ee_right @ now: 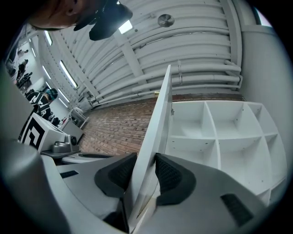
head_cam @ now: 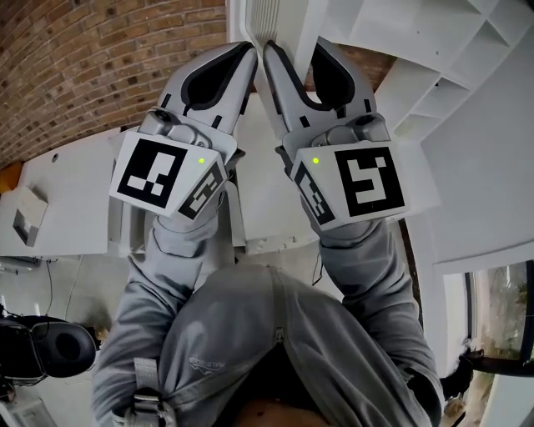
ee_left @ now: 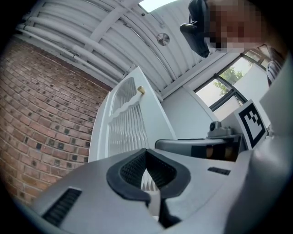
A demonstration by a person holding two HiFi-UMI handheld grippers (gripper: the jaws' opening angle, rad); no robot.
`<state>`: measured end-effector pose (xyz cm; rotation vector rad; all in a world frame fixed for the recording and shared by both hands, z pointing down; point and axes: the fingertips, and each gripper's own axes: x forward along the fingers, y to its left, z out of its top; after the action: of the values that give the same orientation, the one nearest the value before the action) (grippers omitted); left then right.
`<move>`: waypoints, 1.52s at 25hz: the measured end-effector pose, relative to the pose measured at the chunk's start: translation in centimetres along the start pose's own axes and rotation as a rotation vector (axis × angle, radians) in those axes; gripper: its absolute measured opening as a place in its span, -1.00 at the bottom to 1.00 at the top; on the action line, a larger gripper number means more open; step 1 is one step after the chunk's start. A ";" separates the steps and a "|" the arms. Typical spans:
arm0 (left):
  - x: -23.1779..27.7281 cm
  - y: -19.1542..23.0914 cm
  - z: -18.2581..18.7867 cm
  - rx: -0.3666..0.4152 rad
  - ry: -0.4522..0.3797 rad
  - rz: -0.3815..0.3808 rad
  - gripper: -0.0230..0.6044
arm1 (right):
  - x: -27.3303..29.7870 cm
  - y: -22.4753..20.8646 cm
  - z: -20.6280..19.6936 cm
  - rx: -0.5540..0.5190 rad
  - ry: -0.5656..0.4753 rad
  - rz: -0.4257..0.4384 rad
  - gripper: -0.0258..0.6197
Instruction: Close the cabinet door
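Observation:
The white cabinet door (ee_right: 158, 119) stands open, edge-on to me, and its slatted front (ee_left: 123, 123) carries a small brass knob (ee_left: 141, 90). My right gripper (ee_right: 145, 169) straddles the door's free edge, one pad on each face, shut on it. In the head view the right gripper (head_cam: 294, 52) reaches up at the door edge (head_cam: 265, 21). My left gripper (head_cam: 248, 50) is just to its left, on the door's front side. Its tips (ee_left: 145, 153) meet with nothing between them. The open cabinet's white shelves (ee_right: 215, 137) lie to the right of the door.
A brick wall (head_cam: 83, 67) runs behind the door's front side. White cabinet compartments (head_cam: 434, 83) fill the upper right of the head view. A white surface (head_cam: 67, 200) and a black object (head_cam: 50, 350) lie at the left. The person's grey sleeves fill the lower middle.

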<state>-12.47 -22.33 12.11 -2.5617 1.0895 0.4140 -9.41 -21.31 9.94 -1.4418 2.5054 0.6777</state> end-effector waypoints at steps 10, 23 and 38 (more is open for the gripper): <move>2.6 -2.3 -0.8 -0.026 -0.006 -0.084 -0.91 | -0.9 -3.6 -1.0 0.021 0.033 -0.026 -0.55; 3.9 -2.6 -1.7 -0.052 0.006 -0.170 -0.91 | -1.3 -5.6 -1.6 0.050 0.065 -0.015 -0.57; 4.8 -3.3 -3.5 -0.055 0.040 -0.213 -0.91 | -1.5 -9.3 -2.7 0.128 0.079 0.016 -0.59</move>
<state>-6.42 -24.65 14.03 -2.7096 0.8159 0.3441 -0.51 -25.36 10.15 -1.4309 2.5700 0.4628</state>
